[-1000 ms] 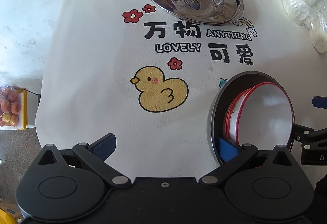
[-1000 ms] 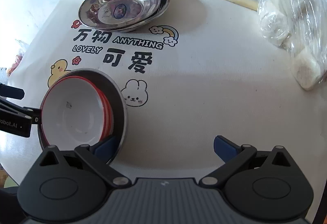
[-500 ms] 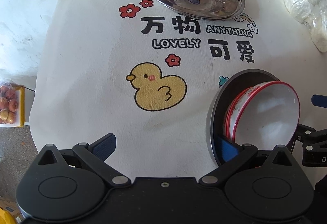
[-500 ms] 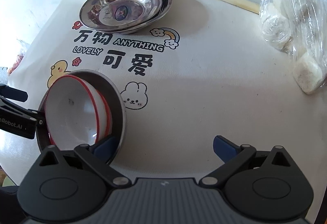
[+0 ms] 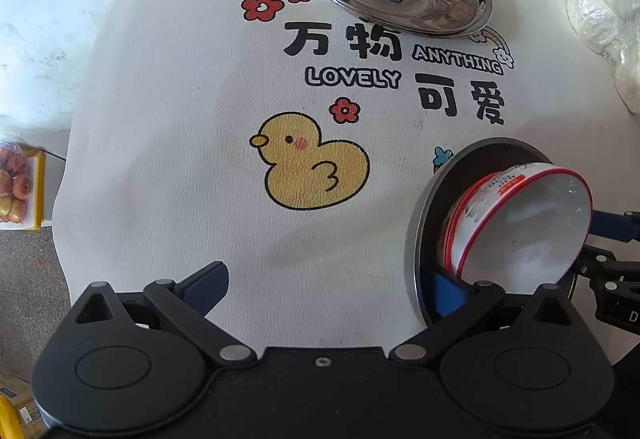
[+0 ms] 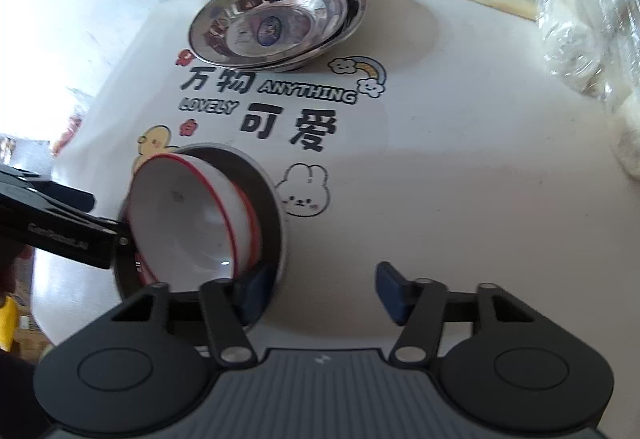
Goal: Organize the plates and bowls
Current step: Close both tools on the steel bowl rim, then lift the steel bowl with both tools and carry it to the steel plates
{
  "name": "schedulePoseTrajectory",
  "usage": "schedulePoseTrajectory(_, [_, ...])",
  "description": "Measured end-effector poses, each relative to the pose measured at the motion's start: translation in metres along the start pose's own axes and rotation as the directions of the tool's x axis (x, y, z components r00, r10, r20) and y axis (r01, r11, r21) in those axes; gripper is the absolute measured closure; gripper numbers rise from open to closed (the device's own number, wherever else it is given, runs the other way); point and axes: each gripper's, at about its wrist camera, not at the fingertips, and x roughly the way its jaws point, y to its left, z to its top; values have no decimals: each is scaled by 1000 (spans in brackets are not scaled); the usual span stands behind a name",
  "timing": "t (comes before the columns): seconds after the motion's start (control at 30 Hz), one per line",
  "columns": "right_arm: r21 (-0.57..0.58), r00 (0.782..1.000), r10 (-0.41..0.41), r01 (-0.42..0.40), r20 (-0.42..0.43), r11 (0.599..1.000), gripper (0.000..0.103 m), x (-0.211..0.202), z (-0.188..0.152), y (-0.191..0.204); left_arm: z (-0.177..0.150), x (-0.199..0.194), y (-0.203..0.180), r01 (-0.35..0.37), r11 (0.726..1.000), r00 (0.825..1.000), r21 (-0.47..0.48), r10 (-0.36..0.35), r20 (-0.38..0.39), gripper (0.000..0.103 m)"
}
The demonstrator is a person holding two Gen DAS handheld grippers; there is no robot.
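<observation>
A white bowl (image 5: 524,231) with a thin red rim stands tipped up on its edge, mouth turned toward the right tool (image 6: 320,285), inside a dark round pan (image 5: 424,239) with a grey rim. A second red-rimmed bowl (image 5: 450,235) nests beneath it (only its edge shows). The pan lies flat on the surface, its near side around the left tool's (image 5: 330,285) right finger and the right tool's left finger. Well ahead of both tools, stacked steel plates (image 6: 280,27) sit upright and shiny, the top one carrying a dark oval sticker at its centre.
</observation>
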Motion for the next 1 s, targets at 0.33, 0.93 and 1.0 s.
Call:
schedulePoseTrajectory(0.33, [-8, 998, 58, -58, 7, 998, 79, 0, 1, 4, 0, -3, -2, 45, 999, 999, -5, -45, -2, 14])
schedulePoseTrajectory(0.93, [32, 995, 104, -104, 4, 994, 92, 1, 1, 2, -1, -5, -7, 220, 975, 975, -1, -220, 21, 79])
schedulePoseTrajectory(1.0, [40, 994, 109, -110, 5, 993, 92, 1, 0, 1, -1, -5, -8, 224, 975, 974, 3, -224, 23, 81])
